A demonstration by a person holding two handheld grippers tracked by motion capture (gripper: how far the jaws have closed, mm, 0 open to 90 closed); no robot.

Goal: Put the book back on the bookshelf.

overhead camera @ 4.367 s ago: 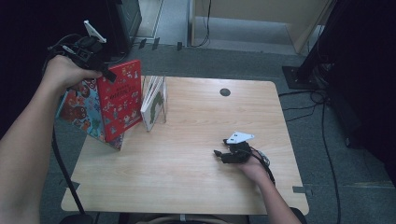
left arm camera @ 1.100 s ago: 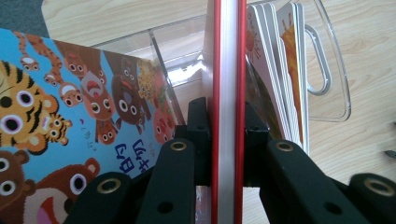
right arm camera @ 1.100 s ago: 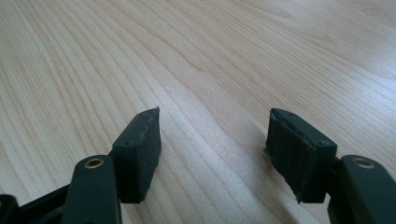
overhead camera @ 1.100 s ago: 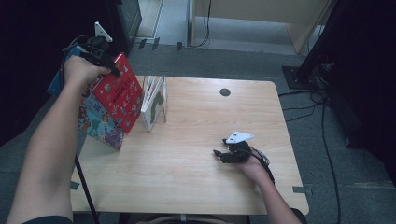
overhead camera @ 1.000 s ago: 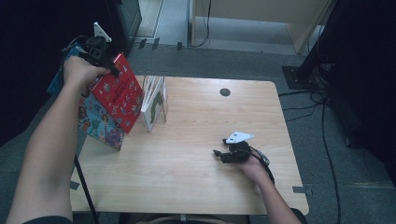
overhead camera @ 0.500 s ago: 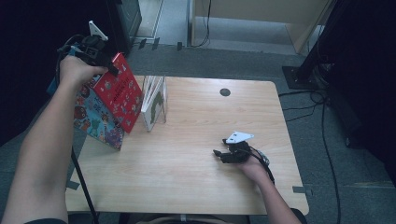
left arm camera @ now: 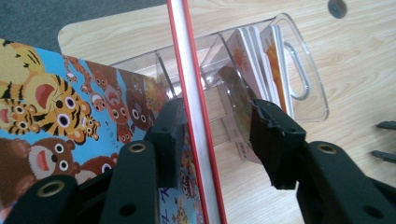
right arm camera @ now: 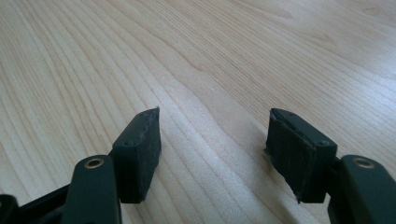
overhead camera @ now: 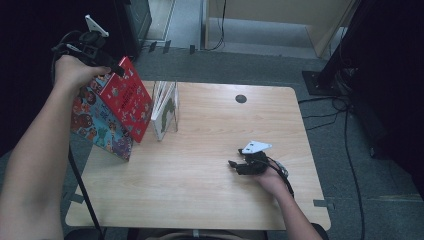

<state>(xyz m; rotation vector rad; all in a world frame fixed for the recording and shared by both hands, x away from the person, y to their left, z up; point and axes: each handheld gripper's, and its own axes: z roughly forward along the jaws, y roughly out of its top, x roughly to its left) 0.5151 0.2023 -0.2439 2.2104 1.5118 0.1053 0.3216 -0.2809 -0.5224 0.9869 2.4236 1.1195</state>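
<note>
At the far left of the high view, the person's left hand [overhead camera: 75, 72] is raised above the table's left edge, holding the left gripper [overhead camera: 111, 69] at the top of a red-covered picture book [overhead camera: 125, 97]; the book stands tilted, its top leaning left, with a second book with cartoon tigers and bears [overhead camera: 97, 125] leaning beside it on its left; in the left gripper view the red book's thin edge [left arm camera: 194, 116] runs upward between the two black jaws, which have just been opening; the left pad looks to sit against or just beside the book, while the right pad stands clear of it, so the book is between the jaws but no longer pinched; the animal-print book [left arm camera: 60, 116] shows on the left there; just right of the books stands a clear plastic book rack [overhead camera: 167, 117] (a few thin books already stand upright in it), seen from the left gripper as a transparent holder with a looped handle [left arm camera: 299, 70]; the pale wooden table [overhead camera: 210, 195] lies bare across its middle; further right, the right gripper [overhead camera: 237, 165] rests low on the tabletop in the person's right hand [overhead camera: 270, 177], well apart from the books; in the right gripper view its jaws stand wide apart over bare wood [right arm camera: 210, 70], holding nothing.
</note>
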